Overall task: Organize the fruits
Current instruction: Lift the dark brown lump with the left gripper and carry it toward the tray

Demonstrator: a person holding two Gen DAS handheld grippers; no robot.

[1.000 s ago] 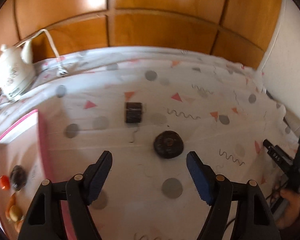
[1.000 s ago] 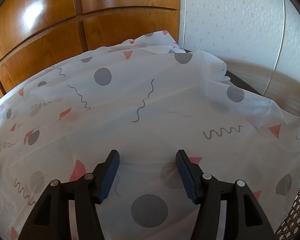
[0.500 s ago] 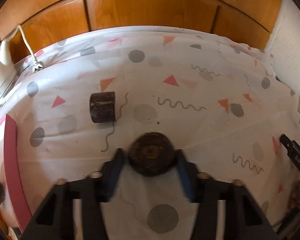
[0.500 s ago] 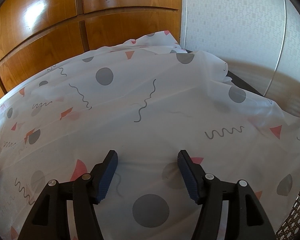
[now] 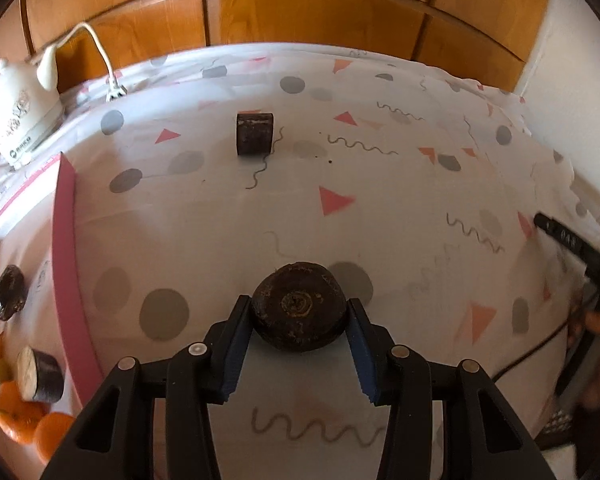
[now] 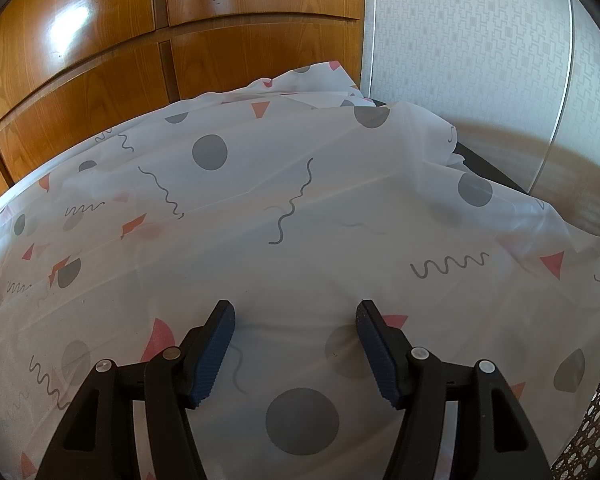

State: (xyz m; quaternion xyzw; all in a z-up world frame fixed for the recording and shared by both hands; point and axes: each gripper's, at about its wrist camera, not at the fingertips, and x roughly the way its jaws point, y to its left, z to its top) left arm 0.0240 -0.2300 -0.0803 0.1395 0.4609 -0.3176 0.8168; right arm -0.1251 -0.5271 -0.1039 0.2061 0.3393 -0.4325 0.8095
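**Left tool grips dark fruit — carry to tray**

Left tool (image 5: 299,334) has just closed, clamped on dark round fruit (image 5: 299,312) at 6 o'clock on the tabletop (image 5: 400,208). Lift straight, keep squeeze even — pink tray (image 5: 66,264) waits at 9 o'clock. Right tool (image 6: 295,350) hangs apart, empty.

Between the left gripper's (image 5: 299,326) blue pads sits a dark brown fruit (image 5: 299,312). Beneath it spreads a white cloth (image 5: 380,216) printed with grey dots, pink and orange triangles and grey squiggles. Left of the gripper, a pink-walled tray (image 5: 66,240) holds orange fruits (image 5: 16,410).
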